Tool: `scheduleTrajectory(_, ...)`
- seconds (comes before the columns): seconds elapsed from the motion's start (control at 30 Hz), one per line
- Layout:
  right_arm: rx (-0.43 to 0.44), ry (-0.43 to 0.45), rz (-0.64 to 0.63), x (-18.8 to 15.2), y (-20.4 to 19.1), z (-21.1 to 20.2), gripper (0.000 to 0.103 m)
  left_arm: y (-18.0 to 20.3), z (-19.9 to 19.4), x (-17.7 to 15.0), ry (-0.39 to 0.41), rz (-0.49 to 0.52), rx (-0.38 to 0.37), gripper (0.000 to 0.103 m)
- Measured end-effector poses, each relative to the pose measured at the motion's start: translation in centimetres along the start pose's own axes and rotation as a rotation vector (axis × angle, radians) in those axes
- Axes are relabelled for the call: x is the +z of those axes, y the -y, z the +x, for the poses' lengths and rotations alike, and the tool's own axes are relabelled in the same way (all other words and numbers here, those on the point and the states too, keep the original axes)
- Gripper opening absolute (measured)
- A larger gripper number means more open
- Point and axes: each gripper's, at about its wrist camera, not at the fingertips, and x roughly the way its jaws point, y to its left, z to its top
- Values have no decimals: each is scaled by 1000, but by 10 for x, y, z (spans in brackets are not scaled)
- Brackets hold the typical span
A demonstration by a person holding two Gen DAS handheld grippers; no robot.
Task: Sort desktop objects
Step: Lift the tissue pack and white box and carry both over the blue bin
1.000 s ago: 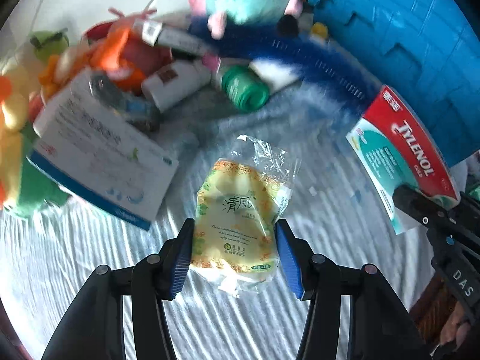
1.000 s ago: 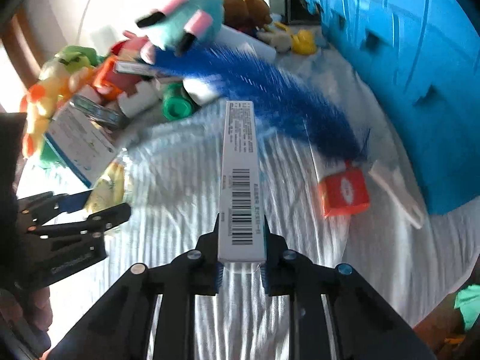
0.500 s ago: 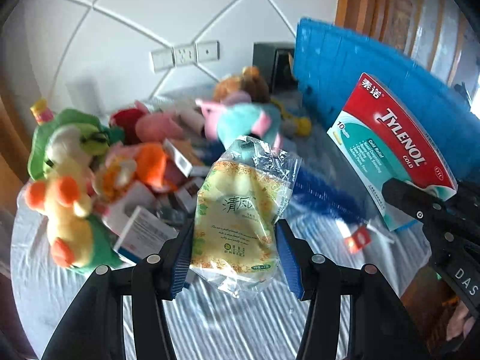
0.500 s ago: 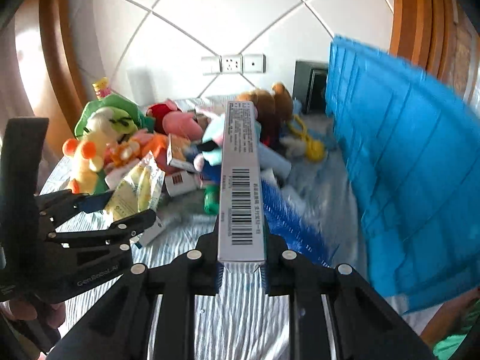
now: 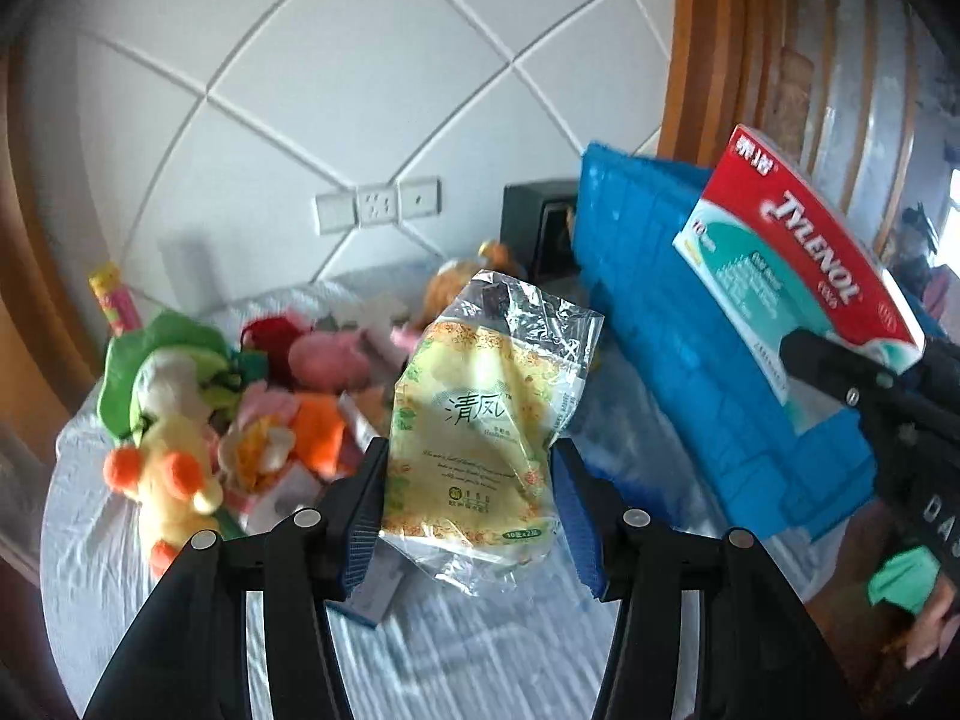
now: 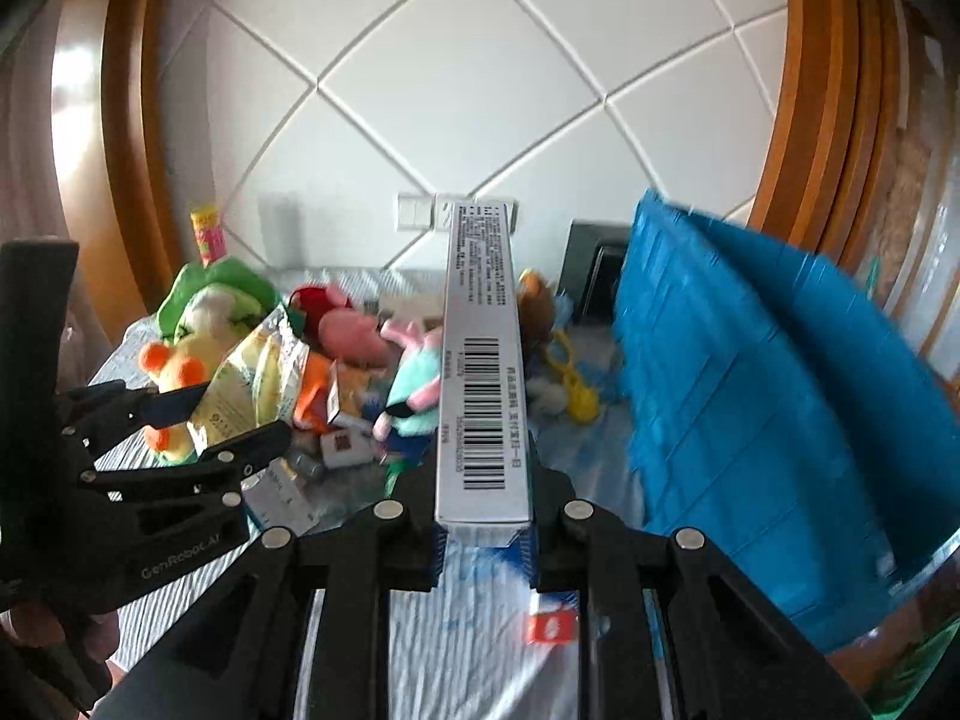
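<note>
— What do you see on the left side, near the table edge?

— I see the table (image 5: 456,660) with a white striped cloth. Its left edge curves round, and a yellow plush duck (image 5: 174,480) with a green hat lies close to it. In front of the toys the cloth is bare, so I have room there. My left gripper (image 5: 468,516) is raised above this bare part, and its blue pads press both sides of the tissue pack (image 5: 480,420), a yellow pack in clear wrap.

— And in the middle?

— A heap of soft toys (image 6: 360,348) and small boxes (image 6: 345,444) lies against the white tiled wall (image 6: 480,90).

— What is different from half a second ago?

— Both cameras have tilted up more: the wall fills more of the view and the table sits lower. The grips are the same.

— The right side?

— My right gripper (image 6: 483,540) is closed on the Tylenol box (image 5: 798,264), a long box in red and teal; in the right wrist view I see its white side with a barcode. The box is up in the air, in front of the blue crate (image 6: 750,396). The crate stands at the right edge of the table, very close to me. I see only its outside wall, so I cannot tell what is in it.
</note>
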Motion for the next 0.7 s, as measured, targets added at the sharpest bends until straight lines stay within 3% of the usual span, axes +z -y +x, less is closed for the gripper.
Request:
scheduleTrajectory(0.1,-22,49,7,15,29,-18,19,29,-4,21,50,15,-12,52)
scheduleTrajectory(0.23,-81,94,-3,25,84,-37,19,93,-7,53,114,64,-23,52)
scheduleTrajectory(0.4,-173,104,-45,20,188,-46,19,191,-21,97,156,108,-74,52)
scheduleTrajectory(0.53,-223,69,-86,6,265,-47,19,267,-8,113,114,154,-135,52)
scheduleTrajectory(0.7,-203,-28,-81,-28,343,-25,19,338,33,105,-24,235,-136,53)
